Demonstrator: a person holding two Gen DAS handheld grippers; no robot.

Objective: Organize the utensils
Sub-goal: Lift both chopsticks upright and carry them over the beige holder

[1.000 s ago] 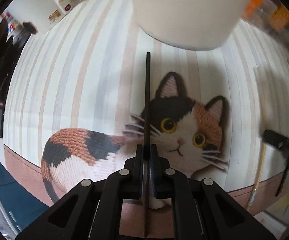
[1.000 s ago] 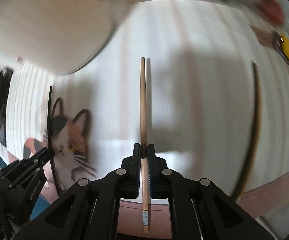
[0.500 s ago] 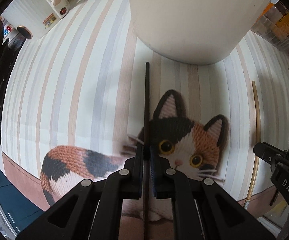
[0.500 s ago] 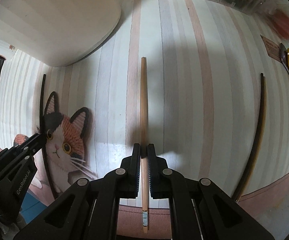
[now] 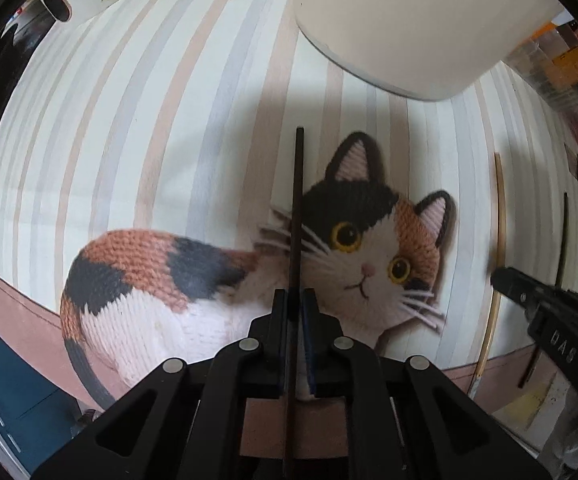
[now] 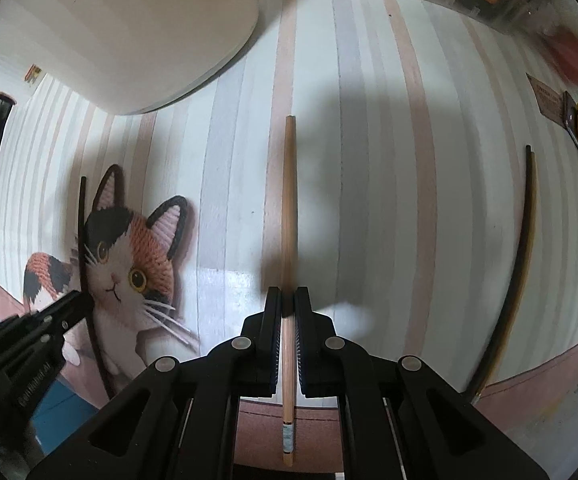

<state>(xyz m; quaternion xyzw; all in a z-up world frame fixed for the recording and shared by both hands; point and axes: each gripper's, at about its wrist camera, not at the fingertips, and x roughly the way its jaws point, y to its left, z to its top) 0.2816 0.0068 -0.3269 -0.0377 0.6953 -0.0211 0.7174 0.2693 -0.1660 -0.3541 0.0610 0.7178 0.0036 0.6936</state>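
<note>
Two chopsticks pinched: black chopstick (image 5: 298,208) in the left gripper (image 5: 295,300), wooden chopstick (image 6: 288,208) in the right gripper (image 6: 287,300), both sticking straight out past the fingertips.

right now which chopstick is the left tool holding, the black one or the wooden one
The black chopstick; the left tool is shut on it. The wooden chopstick is in the right tool.

Left gripper (image 5: 295,300) fingers (image 5: 279,320) loosening around black chopstick (image 5: 298,208).
</note>
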